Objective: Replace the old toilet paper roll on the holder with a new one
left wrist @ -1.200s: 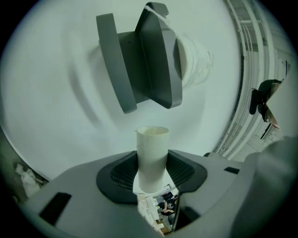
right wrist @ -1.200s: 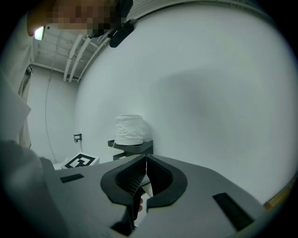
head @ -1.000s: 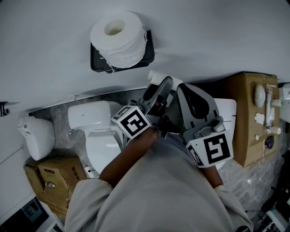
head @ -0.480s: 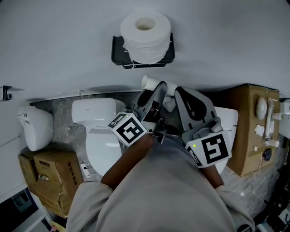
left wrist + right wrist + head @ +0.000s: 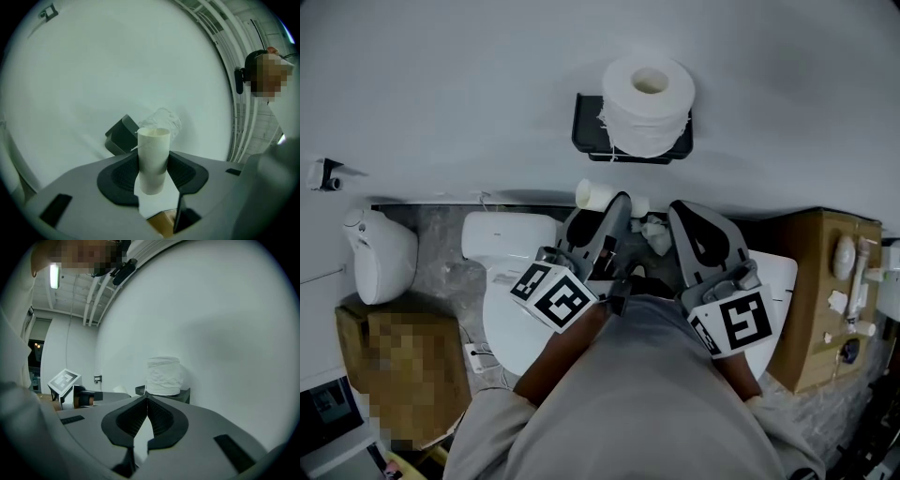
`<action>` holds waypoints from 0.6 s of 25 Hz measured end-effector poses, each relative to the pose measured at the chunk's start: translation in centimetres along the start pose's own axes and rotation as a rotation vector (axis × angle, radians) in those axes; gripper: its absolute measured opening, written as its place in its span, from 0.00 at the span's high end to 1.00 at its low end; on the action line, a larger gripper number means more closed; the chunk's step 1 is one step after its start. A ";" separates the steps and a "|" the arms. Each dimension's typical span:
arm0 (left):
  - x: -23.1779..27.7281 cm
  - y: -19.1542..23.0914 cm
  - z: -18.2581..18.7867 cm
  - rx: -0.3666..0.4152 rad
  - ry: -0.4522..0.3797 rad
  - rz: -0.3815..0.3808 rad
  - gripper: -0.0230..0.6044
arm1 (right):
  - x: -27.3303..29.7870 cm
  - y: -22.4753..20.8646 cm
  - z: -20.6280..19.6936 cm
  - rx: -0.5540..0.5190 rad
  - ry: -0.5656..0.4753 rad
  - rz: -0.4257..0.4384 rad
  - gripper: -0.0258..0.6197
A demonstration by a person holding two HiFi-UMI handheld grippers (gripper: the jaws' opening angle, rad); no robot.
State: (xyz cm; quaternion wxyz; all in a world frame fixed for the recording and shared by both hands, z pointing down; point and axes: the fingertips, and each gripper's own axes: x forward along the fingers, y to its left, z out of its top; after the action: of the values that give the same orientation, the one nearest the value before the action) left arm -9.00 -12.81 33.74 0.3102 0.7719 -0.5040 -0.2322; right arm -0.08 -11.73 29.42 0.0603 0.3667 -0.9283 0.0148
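A full white toilet paper roll [image 5: 648, 101] stands on the black wall holder [image 5: 589, 139]; in the right gripper view the roll [image 5: 163, 376] and the holder [image 5: 184, 393] lie straight ahead. My left gripper [image 5: 606, 202] is below the holder, shut on an empty cardboard tube [image 5: 592, 194]. In the left gripper view the tube [image 5: 153, 157] stands upright between the pads, with the holder [image 5: 120, 136] behind it. My right gripper [image 5: 676, 210] hangs beside it, jaws shut and empty [image 5: 146, 401].
A white toilet [image 5: 514, 281] sits below left, with a second white fixture [image 5: 382, 262] further left. A crumpled white scrap [image 5: 655, 232] lies between the grippers. Cardboard boxes [image 5: 814, 281] stand at the right. The grey wall fills the top.
The left gripper has carried the tube from right of the holder to below and left of it. The right gripper shifted left too, less far. Jaws unchanged.
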 end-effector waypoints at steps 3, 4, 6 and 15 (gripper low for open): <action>-0.6 0.2 1.3 0.029 -0.018 0.016 0.66 | 0.4 0.1 0.1 0.010 -0.007 0.000 0.94; -0.8 0.3 1.6 0.039 -0.022 0.021 0.66 | 0.5 0.1 0.2 0.013 -0.009 -0.001 0.94; -1.1 0.3 2.3 0.054 -0.029 0.029 0.66 | 0.7 0.3 0.3 0.016 -0.012 0.001 0.94; -1.9 0.1 4.3 0.105 -0.050 0.042 0.67 | 0.9 0.9 0.3 0.022 -0.013 0.007 0.94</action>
State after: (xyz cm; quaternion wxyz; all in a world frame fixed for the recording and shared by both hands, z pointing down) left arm -12.72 -12.11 30.91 0.2614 0.7705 -0.5389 -0.2181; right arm -1.32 -11.68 29.27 0.0501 0.3641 -0.9297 0.0225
